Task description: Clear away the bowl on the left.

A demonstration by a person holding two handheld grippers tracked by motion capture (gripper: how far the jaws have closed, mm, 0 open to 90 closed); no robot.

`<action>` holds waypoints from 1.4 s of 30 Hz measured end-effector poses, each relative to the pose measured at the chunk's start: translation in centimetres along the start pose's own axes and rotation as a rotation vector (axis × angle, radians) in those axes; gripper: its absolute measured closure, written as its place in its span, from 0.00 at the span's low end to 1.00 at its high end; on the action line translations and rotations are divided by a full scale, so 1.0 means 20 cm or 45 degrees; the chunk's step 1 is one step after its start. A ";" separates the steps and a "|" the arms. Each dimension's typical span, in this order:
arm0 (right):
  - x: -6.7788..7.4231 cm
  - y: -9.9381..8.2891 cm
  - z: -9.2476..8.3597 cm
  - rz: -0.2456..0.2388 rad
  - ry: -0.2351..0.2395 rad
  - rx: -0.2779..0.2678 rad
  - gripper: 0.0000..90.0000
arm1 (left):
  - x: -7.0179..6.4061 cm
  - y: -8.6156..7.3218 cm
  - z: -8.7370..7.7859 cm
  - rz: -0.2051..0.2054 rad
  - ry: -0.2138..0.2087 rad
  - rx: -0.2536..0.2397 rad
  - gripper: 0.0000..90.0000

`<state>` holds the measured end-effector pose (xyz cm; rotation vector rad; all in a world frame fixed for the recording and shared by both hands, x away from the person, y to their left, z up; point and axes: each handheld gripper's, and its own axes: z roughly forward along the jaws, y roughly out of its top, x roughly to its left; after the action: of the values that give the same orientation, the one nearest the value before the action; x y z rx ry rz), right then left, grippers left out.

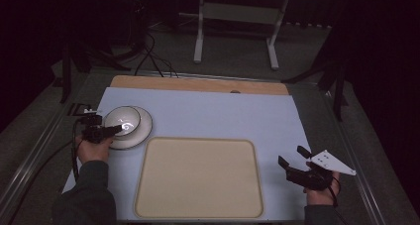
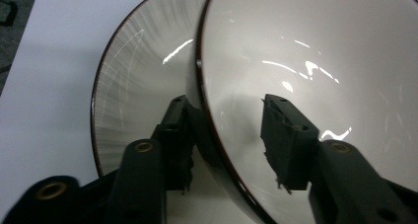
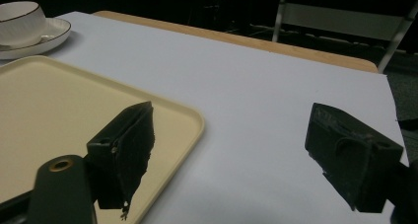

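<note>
right tool (image 3: 226, 155): jaws wide apart | tray (image 3: 59, 100) beneath | bowl (image 3: 19, 21) on plate (image 3: 49, 36)

White bowl (image 1: 123, 121) with dark rim, upright on a ribbed plate (image 1: 142, 131), far left of table. Beige tray (image 1: 199, 178) empty, flat at front.

Table (image 1: 208, 113) — bowl (image 1: 123, 121) on plate (image 1: 141, 131), far left; tray (image 1: 198, 178) to their right, nearer the person — centre front.

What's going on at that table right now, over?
Left gripper open, jaws straddling bowl rim. Bowl sits on plate. Right gripper open, idle beside empty tray. Nothing in the way.
</note>
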<state>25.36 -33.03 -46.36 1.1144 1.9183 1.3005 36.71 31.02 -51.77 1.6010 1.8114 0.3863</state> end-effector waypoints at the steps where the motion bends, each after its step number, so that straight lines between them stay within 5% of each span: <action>1: 0.00 0.00 0.00 0.001 -0.001 0.000 0.21 | 0.00 0.00 0.00 -0.008 0.001 -0.015 0.69; 5: 0.00 0.00 0.00 0.002 -0.001 0.001 0.21 | 0.01 -0.01 0.00 -0.042 0.010 -0.021 0.72; 23: 0.00 0.00 0.00 0.010 -0.008 -0.006 0.21 | -0.04 0.00 -0.02 -0.042 0.117 -0.069 0.78; 34: 0.00 0.00 -0.01 0.009 -0.010 -0.007 0.21 | -0.03 0.00 -0.04 -0.097 0.108 -0.047 0.90; 42: -0.01 0.00 -0.01 0.010 -0.014 -0.009 0.21 | -0.03 0.00 -0.05 -0.136 0.093 -0.056 0.91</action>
<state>25.31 -33.21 -46.30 1.1250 1.9017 1.3015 36.11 30.60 -50.78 1.4702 1.9213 0.4372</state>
